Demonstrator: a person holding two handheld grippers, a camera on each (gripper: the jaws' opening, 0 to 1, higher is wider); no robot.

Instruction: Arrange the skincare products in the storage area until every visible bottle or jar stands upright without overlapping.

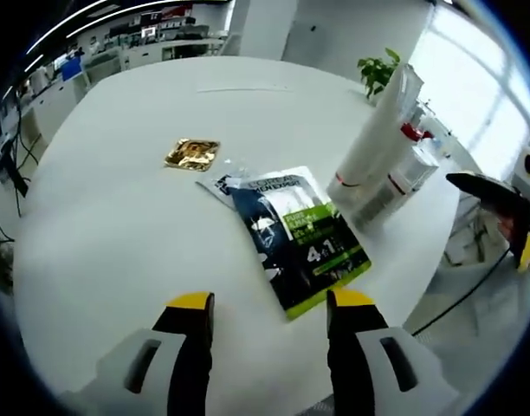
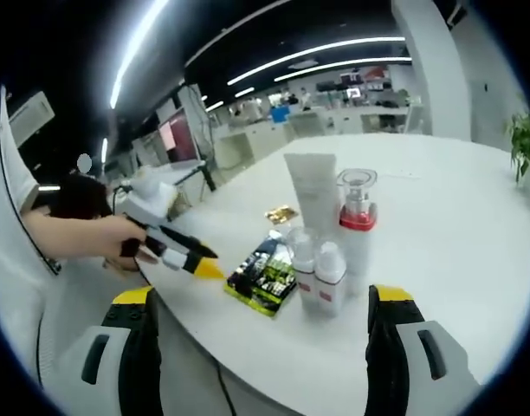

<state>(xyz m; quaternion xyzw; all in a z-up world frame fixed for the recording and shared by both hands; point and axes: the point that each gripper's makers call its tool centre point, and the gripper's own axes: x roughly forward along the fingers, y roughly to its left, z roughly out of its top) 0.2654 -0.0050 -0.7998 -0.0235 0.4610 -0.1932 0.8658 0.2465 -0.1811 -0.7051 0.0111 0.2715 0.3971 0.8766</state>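
Table edge: the round white table (image 1: 118, 225) curves just ahead of both grippers; bare top lies left of and beyond the products.
Room: open office, ceiling strip lights, green potted plant (image 1: 379, 69) past the far rim.
Products: tall white tube (image 2: 312, 195), clear-capped red-collared bottle (image 2: 358, 221) and two small white bottles (image 2: 319, 273) stand upright, clustered near the edge.
Flat items: dark blue and green sachet (image 1: 293, 234), long axis toward the gold foil packet (image 1: 192, 154).
Left gripper (image 1: 269, 303): jaws apart, empty.
Right gripper (image 2: 269, 299): jaws wide, empty.
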